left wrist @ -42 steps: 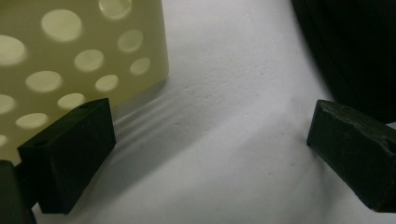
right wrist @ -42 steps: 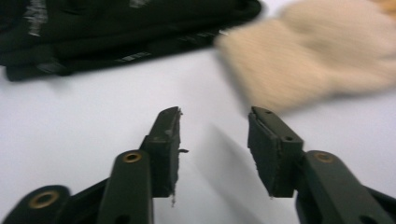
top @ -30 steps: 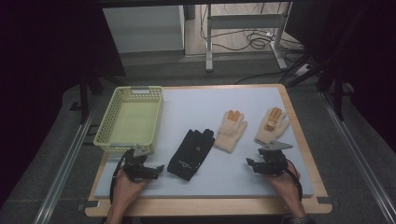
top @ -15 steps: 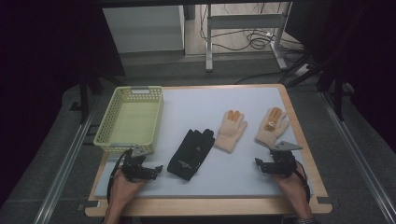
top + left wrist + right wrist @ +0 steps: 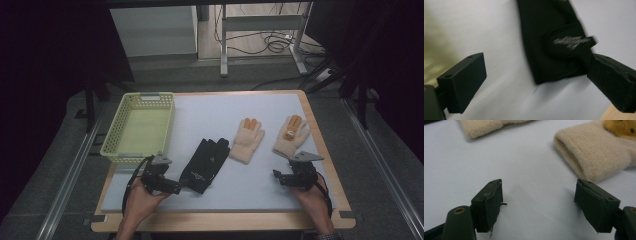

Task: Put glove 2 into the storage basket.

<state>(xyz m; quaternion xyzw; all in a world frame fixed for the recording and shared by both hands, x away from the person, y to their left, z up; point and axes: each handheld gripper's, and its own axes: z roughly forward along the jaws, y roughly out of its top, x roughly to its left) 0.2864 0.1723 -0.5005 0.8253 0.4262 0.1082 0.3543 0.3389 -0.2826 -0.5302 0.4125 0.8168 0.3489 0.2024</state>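
Observation:
A black glove (image 5: 205, 159) lies flat in the middle of the white mat (image 5: 210, 107). My left gripper (image 5: 172, 186) sits at its near cuff end, open. In the left gripper view the black glove's cuff (image 5: 549, 37) lies between the wide-apart jaws of the left gripper (image 5: 536, 67), close to the right one, and no pad presses on it. Two beige gloves with orange fingertips (image 5: 247, 137) (image 5: 291, 136) lie to the right. My right gripper (image 5: 280, 176) stands open just short of the right beige glove's cuff (image 5: 594, 157). Its jaws have just been opening, with nothing between them.
A yellow-green mesh basket (image 5: 112, 132) stands on the mat's left side, close to the left hand. The wooden table edge (image 5: 225, 220) runs just behind both hands. Metal rails flank the table on both sides.
My left gripper has lifted a little and swung right toward the black glove's cuff. The right gripper has stayed almost in place.

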